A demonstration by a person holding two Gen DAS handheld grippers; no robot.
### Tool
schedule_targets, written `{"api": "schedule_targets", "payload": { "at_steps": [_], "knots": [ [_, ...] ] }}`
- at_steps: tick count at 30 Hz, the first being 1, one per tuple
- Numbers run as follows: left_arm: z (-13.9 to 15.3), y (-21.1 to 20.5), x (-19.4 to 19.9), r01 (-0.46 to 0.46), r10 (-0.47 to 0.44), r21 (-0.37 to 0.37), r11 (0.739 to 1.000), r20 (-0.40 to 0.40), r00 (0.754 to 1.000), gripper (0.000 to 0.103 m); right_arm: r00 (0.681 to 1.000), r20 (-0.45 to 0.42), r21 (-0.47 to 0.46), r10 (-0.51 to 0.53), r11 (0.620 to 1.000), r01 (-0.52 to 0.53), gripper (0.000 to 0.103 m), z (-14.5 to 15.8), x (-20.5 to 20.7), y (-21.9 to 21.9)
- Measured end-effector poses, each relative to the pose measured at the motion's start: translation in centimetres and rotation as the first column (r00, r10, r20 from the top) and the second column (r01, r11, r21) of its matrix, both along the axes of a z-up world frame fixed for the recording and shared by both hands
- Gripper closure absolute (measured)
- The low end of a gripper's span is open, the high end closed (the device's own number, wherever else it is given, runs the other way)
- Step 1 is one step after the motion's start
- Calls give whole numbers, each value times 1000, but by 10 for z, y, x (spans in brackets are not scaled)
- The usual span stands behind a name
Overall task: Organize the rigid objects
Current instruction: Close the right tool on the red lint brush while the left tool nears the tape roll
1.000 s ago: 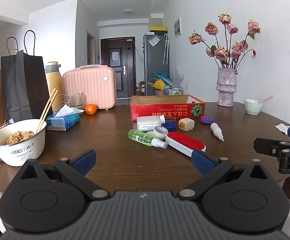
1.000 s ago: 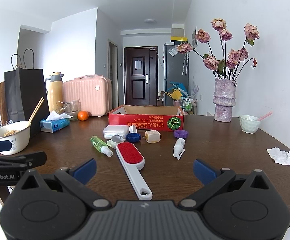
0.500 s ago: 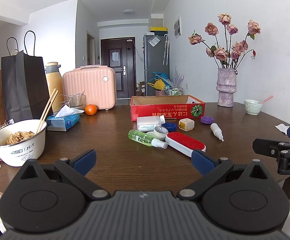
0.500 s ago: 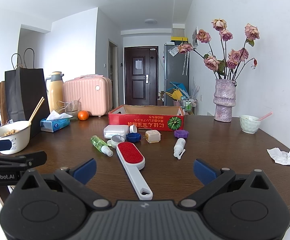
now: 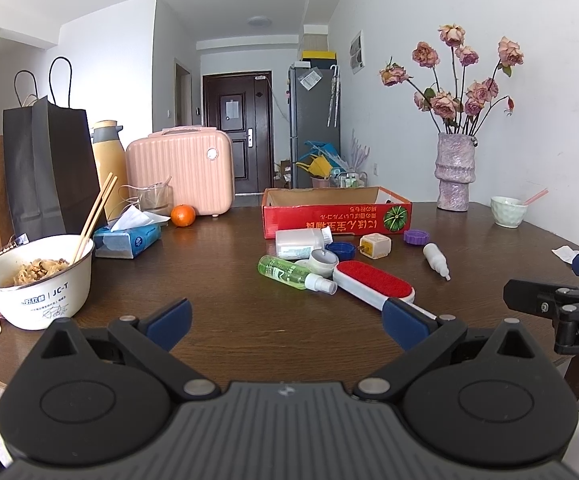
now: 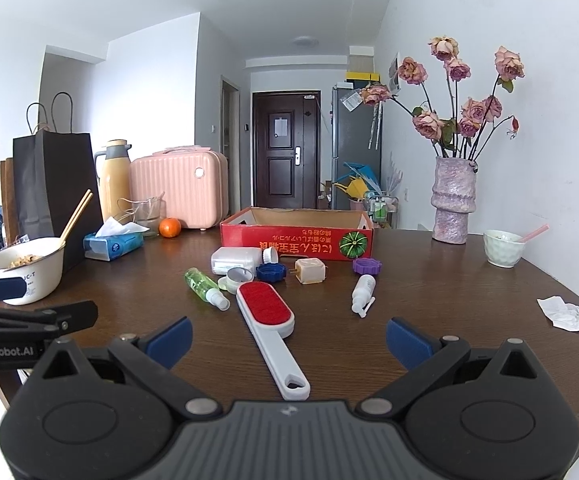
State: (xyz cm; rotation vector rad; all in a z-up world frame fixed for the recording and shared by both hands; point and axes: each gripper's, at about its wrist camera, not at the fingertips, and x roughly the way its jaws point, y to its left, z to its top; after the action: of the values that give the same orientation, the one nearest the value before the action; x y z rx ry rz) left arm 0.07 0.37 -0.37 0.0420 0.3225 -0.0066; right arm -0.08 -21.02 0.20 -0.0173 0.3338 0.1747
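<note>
Bench, centre frame: lint brush, spray bottle, red box. Left hand-held gripper and right hand-held gripper: both spread wide, empty.

"JC-T" on bowl, "GenRobot.AI" on left claw

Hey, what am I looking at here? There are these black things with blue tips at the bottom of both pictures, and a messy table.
Those are two hand-held grippers, one in each of a person's hands. Each picture comes from a camera on one gripper, looking forward along its two blue-tipped fingers. The left gripper and right gripper are both open and hold nothing. On the brown table lie a lint brush, a green spray bottle, small bottles and caps, in front of an open red box. Off to the side stand a noodle bowl and a vase.
</note>
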Motion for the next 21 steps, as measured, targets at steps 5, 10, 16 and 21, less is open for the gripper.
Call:
{"api": "schedule_targets", "payload": {
  "at_steps": [5,10,16,21],
  "knots": [
    [-3,3,8,-7,7,-7,1000,-16,1000,0,1000,-4,-12,7,1000,-7,0,-2,7,3],
    [-4,5,20,-15,15,-6,1000,-33,999,0,1000,-20,-8,10,1000,-10,0,-5,17,4],
    [-7,8,33,-24,24,-9,1000,-53,998,0,999,-33,-14,14,1000,-14,0,-9,27,8],
    [-10,11,45,-30,29,-10,999,-70,997,0,999,-49,-19,17,1000,-18,0,-10,40,11]
  ]
}}
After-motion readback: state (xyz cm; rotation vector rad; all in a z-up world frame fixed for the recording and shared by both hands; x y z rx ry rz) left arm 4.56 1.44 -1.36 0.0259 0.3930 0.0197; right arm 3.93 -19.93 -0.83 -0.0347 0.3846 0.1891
